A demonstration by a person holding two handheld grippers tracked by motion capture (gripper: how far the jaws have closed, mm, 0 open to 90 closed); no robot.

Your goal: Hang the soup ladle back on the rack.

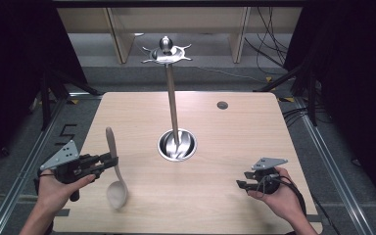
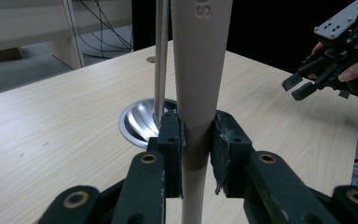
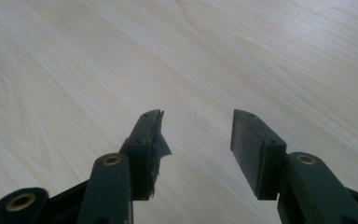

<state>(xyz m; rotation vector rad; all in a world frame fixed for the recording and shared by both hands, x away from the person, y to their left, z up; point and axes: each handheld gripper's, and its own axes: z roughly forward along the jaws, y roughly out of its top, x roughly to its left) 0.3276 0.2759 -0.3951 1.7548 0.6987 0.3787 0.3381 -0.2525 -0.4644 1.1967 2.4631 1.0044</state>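
Desk (image 1: pixel 235 147) carries tall metal rack (image 1: pixel 172 105): pole rising from round steel base dish (image 1: pixel 176 145), hooked crown on top, hooks bare, dish empty. Left hand-held gripper (image 2: pixel 196 140) pinches beige spoon (image 1: pixel 113 166) mid-handle, bowl hanging down near desk's left front. Likely step: hang spoon on hook; better to lift high, keep handle end steady, approach crown slowly. Right hand-held gripper (image 3: pixel 196 135) spread, empty, above desk.
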